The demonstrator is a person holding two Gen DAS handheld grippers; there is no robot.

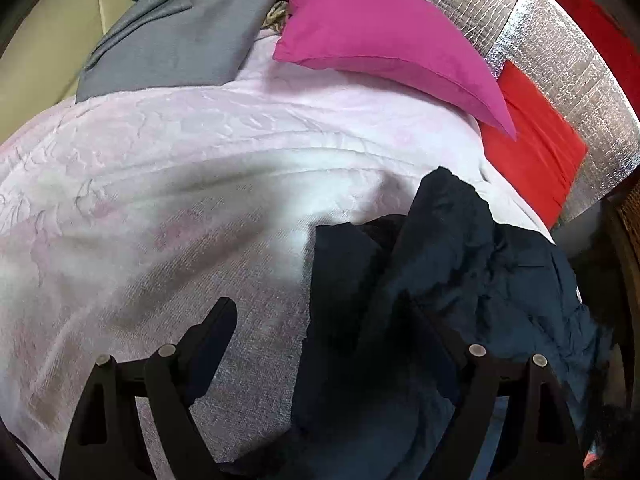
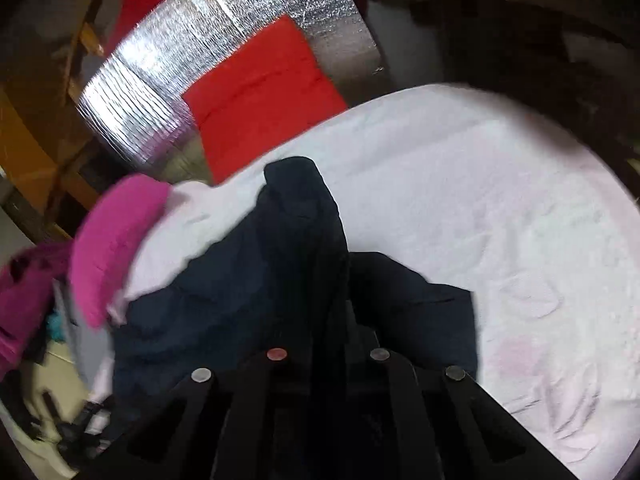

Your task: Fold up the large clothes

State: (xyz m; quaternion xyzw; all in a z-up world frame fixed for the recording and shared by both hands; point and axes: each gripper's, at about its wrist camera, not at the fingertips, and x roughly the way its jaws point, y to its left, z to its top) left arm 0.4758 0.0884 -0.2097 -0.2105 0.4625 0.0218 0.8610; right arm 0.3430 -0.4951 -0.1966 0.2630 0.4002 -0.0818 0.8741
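I am reading no label or writing on anything. The dark jacket (image 1: 460, 280) is lying bunched on the pale blanket (image 1: 200, 168), its long axis running away from me toward the red cushion (image 1: 536, 160) and pink pillow (image 1: 380, 40). My left gripper (image 1: 320, 320) is standing wide, one finger over bare blanket, the other against the jacket. My right gripper (image 2: 328, 320) is sitting buried in jacket folds; I cannot tell its jaw gap.

A jacket (image 1: 460, 264) lies on the bedspread (image 1: 180, 168), pillow (image 1: 384, 36) behind it.
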